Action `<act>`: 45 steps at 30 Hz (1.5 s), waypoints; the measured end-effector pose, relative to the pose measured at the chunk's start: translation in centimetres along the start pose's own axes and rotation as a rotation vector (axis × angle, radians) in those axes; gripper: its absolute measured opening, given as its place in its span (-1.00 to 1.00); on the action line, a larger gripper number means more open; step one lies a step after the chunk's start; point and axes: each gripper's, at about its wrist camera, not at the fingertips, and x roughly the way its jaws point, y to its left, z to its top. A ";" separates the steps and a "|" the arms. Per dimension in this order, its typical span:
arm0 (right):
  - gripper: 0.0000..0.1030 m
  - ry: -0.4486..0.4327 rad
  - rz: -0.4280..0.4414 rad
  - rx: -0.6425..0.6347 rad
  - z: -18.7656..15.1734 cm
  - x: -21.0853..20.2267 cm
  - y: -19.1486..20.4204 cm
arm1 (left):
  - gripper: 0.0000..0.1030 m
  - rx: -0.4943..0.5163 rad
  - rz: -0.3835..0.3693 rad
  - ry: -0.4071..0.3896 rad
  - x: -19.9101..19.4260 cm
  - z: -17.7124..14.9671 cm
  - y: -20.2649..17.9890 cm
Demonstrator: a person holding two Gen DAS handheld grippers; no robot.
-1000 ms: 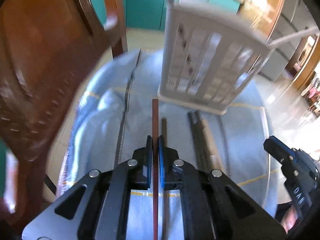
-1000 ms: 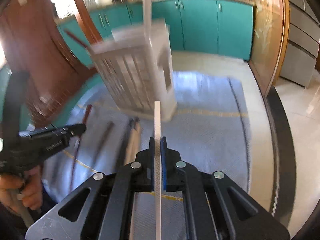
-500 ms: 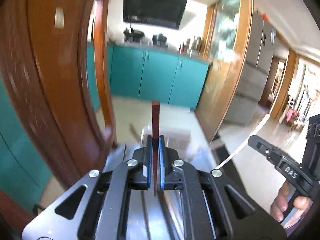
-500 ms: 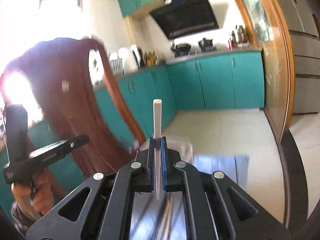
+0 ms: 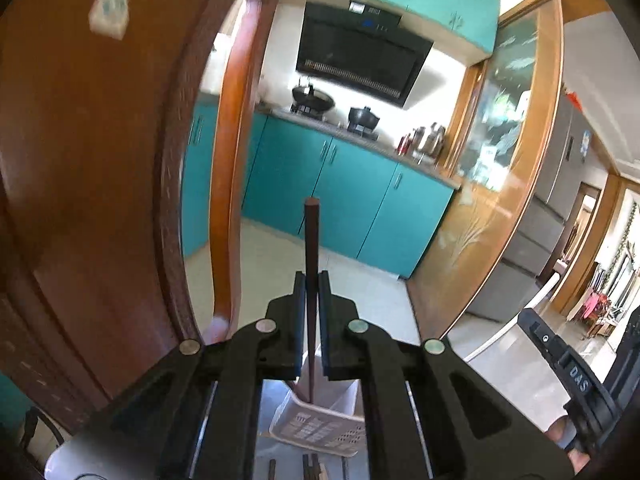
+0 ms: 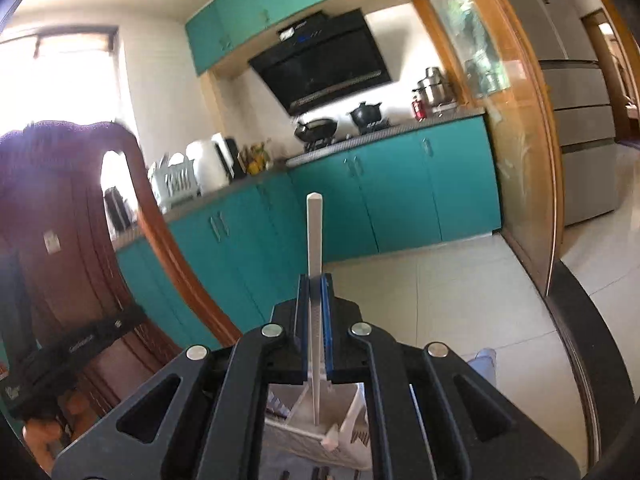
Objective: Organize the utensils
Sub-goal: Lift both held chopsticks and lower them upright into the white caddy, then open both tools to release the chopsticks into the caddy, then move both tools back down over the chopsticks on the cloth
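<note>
Kitchen: teal cabinets (image 5: 344,200) along the far wall, black range hood (image 6: 320,68) above, pale tiled floor (image 6: 460,292), brown wooden chair back (image 5: 80,160) at left. White slotted utensil basket (image 5: 320,426) sits low and near, on light blue cloth (image 6: 486,360). Left gripper (image 5: 312,304) is clamped on a dark brown chopstick (image 5: 311,240), upright, lower tip over the basket. Right gripper (image 6: 316,308) is clamped on a white chopstick (image 6: 314,236), tip in the basket. Only the right view shows the window (image 6: 60,76); only the left shows spare chopsticks (image 5: 310,470) lying nearer than the basket.
</note>
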 end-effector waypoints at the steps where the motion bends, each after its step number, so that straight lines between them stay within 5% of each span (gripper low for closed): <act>1: -0.87 0.014 -0.006 -0.023 -0.8 0.4 0.1 | -0.87 0.002 0.003 0.020 0.7 -0.5 0.0; 11: -0.85 0.040 0.005 -0.096 -3.2 0.0 1.1 | -0.87 0.062 0.032 0.091 3.1 -3.7 -0.4; 18: -0.60 -0.054 0.011 -0.115 -3.4 -3.3 1.0 | -0.86 0.100 0.040 0.044 1.2 -4.8 0.0; 24: -0.49 -0.144 0.160 -0.232 -5.3 -8.5 2.4 | -0.79 0.114 0.037 -0.013 -1.2 -5.9 0.9; 27: -0.49 0.018 0.216 -0.314 -8.9 -7.3 3.1 | -0.74 0.108 0.042 0.002 -1.8 -7.2 2.0; 30: -0.50 0.355 0.104 -0.358 -14.1 -1.9 2.9 | -0.66 0.123 0.076 0.078 -1.0 -9.1 2.9; 34: -0.50 0.644 0.052 -0.275 -18.8 2.9 1.1 | -0.56 0.134 0.147 0.265 1.7 -12.2 3.9; 38: -0.49 0.735 0.008 -0.255 -20.6 4.5 0.8 | -0.47 0.128 0.163 0.364 3.4 -13.6 4.4; 45: -0.53 0.811 0.003 -0.120 -22.0 5.5 -1.0 | -0.30 0.193 0.178 0.383 3.8 -14.1 3.3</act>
